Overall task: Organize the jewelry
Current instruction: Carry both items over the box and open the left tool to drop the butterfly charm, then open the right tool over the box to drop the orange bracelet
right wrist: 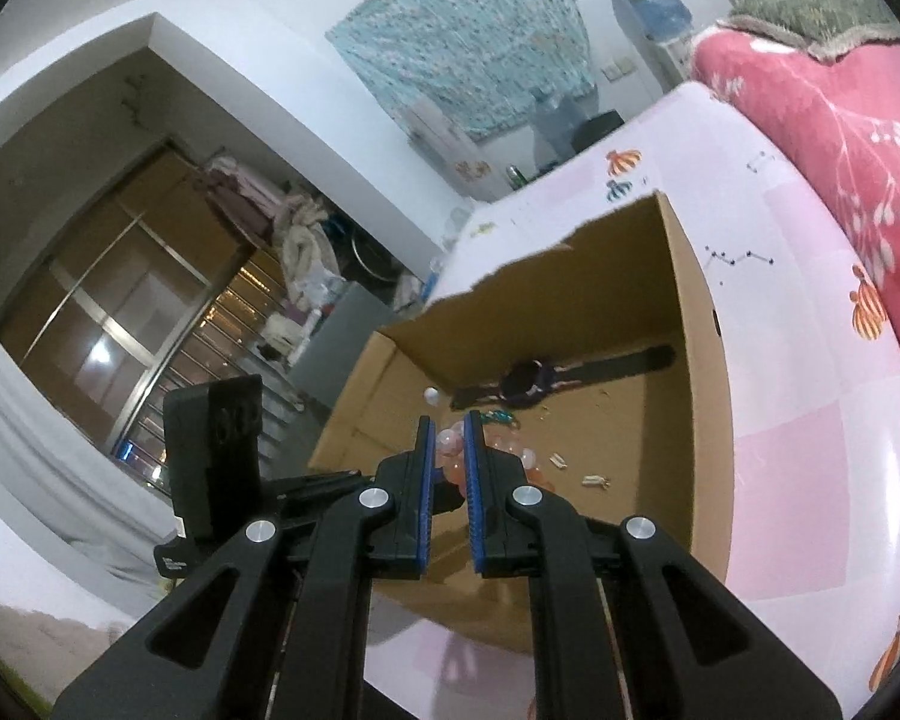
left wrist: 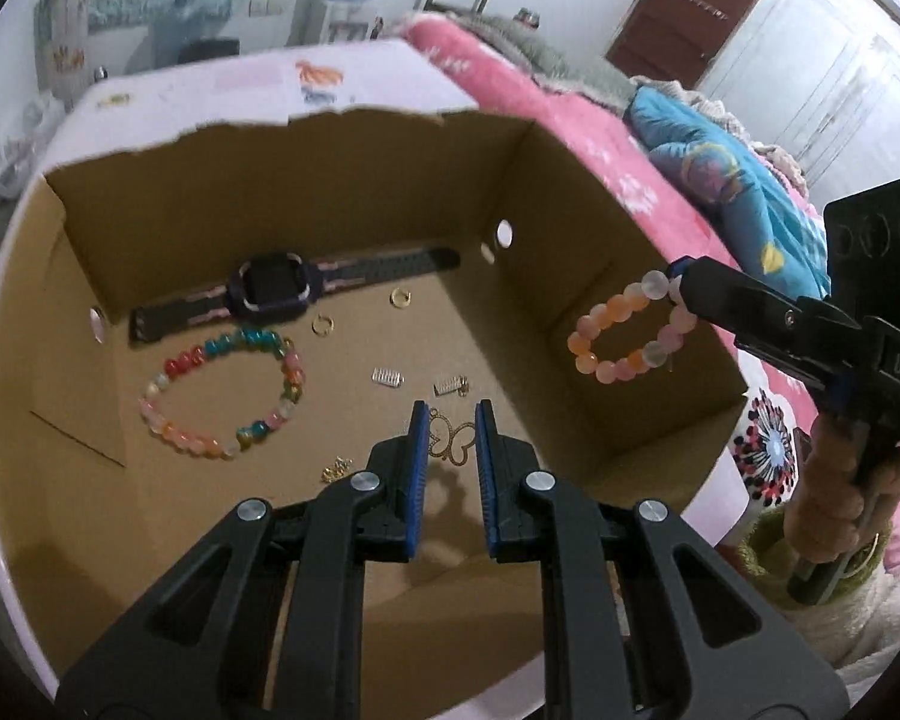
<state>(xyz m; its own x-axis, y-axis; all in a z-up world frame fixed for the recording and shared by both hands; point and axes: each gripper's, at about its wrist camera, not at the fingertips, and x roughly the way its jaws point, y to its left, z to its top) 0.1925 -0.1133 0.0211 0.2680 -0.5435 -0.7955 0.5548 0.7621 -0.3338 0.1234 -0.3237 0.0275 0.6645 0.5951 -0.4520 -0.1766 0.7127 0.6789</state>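
Observation:
An open cardboard box (left wrist: 210, 192) holds a dark watch (left wrist: 270, 294), a multicolour bead bracelet (left wrist: 222, 396), two gold ear rings (left wrist: 400, 298), two silver clips (left wrist: 387, 377) and a small gold piece (left wrist: 336, 471). My left gripper (left wrist: 450, 411) hangs over the box floor, its pads pressed on a gold butterfly pendant (left wrist: 450, 441) that casts a shadow below. My right gripper (left wrist: 681, 279) is shut on a peach and pink bead bracelet (left wrist: 624, 330), which dangles above the box's right wall. In the right wrist view the beads (right wrist: 450, 447) sit between the right gripper's (right wrist: 449, 420) fingers.
The box stands on a pale pink patterned surface (right wrist: 810, 420). Behind it lies a bed with a pink quilt (left wrist: 570, 108) and a blue cushion (left wrist: 720, 180). A hand (left wrist: 828, 510) grips the right gripper's handle at the right edge.

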